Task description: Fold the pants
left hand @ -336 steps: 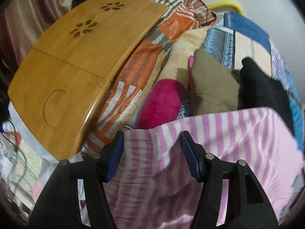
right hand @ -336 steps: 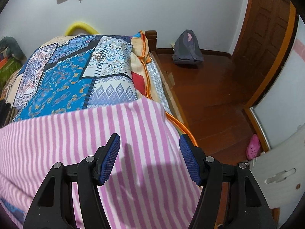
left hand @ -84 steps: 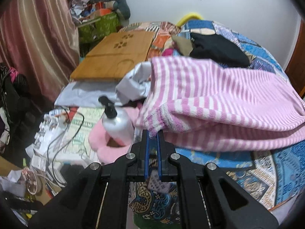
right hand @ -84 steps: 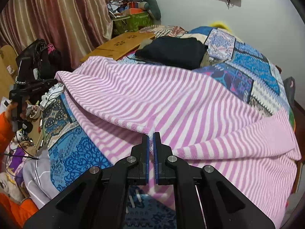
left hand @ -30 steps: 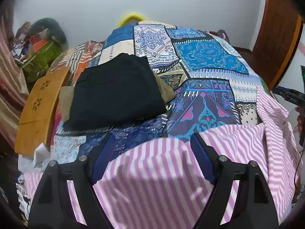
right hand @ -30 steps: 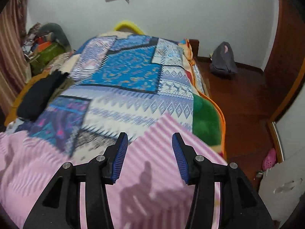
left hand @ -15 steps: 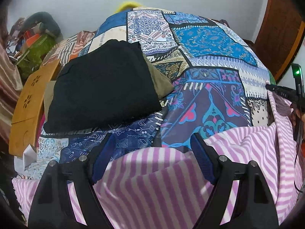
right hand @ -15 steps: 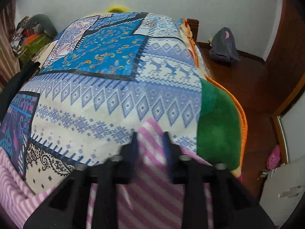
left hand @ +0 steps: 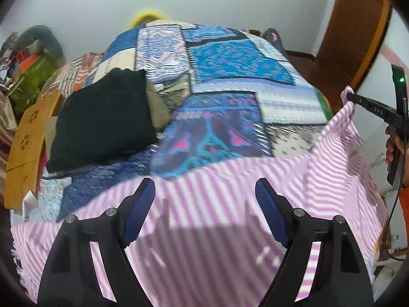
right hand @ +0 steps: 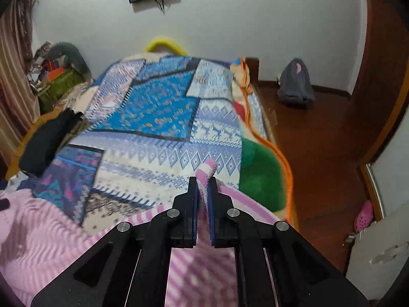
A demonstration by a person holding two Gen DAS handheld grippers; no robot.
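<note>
Patchwork blanket (left hand: 230, 58) covers the bed. Pink-and-white striped pants (left hand: 217, 204) lie spread over its near end. Folded black garment (left hand: 102, 117) rests far left. Left gripper (left hand: 204, 194) hovers above the pants, fingers spread wide. Right gripper (right hand: 203, 192), jaws having just closed, pinches a raised pants corner.

Pink-white striped pants (left hand: 230, 179), blue patchwork blanket (left hand: 237, 61)

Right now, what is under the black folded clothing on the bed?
Under the black folded clothing, an olive-brown garment sticks out at one side, on the patchwork blanket. Anything else beneath is covered.
</note>
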